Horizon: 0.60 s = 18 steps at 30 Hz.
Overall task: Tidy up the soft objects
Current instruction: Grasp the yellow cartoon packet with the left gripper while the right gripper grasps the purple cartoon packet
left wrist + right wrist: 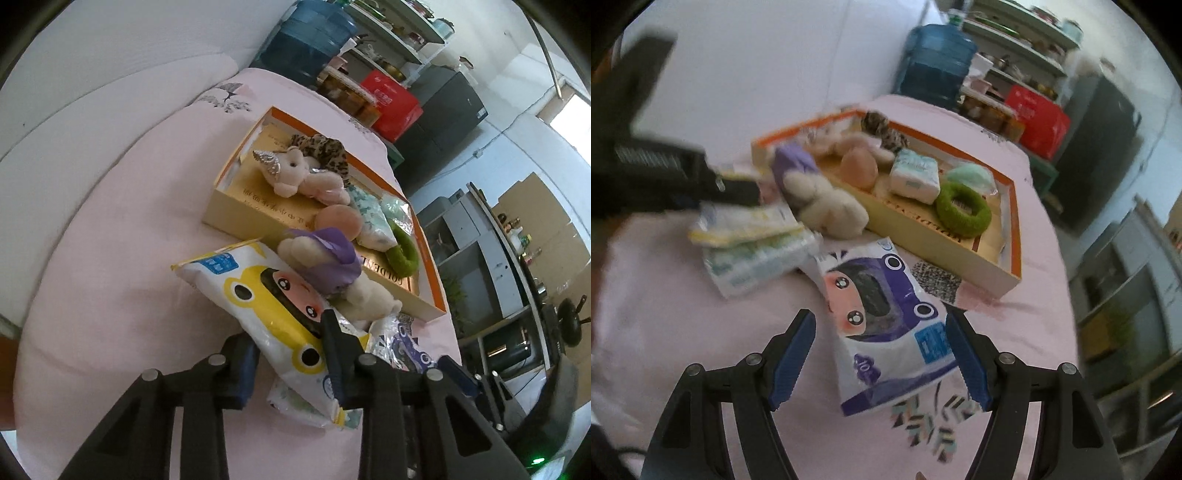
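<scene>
**Box half filled, packets left on the bed**

The shallow cardboard box with the orange rim (430, 242) already holds a good share of the soft things: a pink plush unicorn (295, 175), a leopard-print scrunchie (325, 146), a peach sponge puff (858, 168), a small tissue pack (914, 177) and a fuzzy green ring (964, 208). A cream plush bear in a purple dress (332, 273) lies half over the box's near edge — neither in nor out.

Outside it, on the pink quilt (110, 258), remain three packets, so I judge roughly half the job is left. The left gripper (291, 347) pinches the yellow cartoon tissue packet (266, 306), its glossy wrapper creased and slack, resting over a pale green pack (757, 262). The right gripper (881, 354) is spread wide around the purple cartoon tissue packet (882, 314), which lies flat just in front of the box — not yet squeezed.
</scene>
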Available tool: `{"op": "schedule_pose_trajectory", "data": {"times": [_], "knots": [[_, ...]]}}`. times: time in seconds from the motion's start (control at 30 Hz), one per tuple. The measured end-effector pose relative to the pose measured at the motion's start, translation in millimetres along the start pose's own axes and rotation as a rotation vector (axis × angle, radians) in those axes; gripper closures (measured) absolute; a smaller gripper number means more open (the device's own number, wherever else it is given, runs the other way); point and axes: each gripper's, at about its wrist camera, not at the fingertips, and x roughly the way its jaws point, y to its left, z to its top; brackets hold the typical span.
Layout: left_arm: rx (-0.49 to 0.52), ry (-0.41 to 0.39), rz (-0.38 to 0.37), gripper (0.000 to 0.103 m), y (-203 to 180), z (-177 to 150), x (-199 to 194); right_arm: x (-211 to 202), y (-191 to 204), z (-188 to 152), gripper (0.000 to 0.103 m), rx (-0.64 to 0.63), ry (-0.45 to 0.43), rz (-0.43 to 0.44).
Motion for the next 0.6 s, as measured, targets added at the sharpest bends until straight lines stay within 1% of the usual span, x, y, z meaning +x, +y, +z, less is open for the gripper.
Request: {"op": "schedule_pose_trajectory", "data": {"times": [0.03, 0.07, 0.1, 0.17, 0.27, 0.33, 0.43, 0.6], "knots": [[0.002, -0.002, -0.001, 0.072, -1, 0, -1, 6, 3, 0, 0.033, -0.025, 0.019, -0.033], [0.008, -0.005, -0.001, 0.073, -2, 0, -2, 12, 4, 0, 0.047, -0.044, 0.037, -0.064], [0.016, -0.006, 0.0, 0.074, -4, -1, -3, 16, 3, 0, 0.054, -0.045, 0.049, -0.063], [0.031, -0.01, -0.001, 0.077, -6, -4, -5, 17, -4, -1, 0.078, 0.007, 0.049, -0.007], [0.043, -0.023, -0.006, 0.08, -4, -8, -8, 12, -11, -1, 0.085, 0.033, 0.018, -0.01], [0.061, -0.039, -0.014, 0.082, -5, -10, -11, 7, -16, -2, 0.086, 0.066, 0.008, 0.011], [0.118, -0.059, -0.003, 0.083, -13, -17, -19, -4, -23, -3, 0.087, 0.126, -0.011, 0.068], [0.199, -0.111, 0.038, 0.086, -26, -19, -36, -23, -36, -1, 0.088, 0.216, -0.043, 0.147]]}}
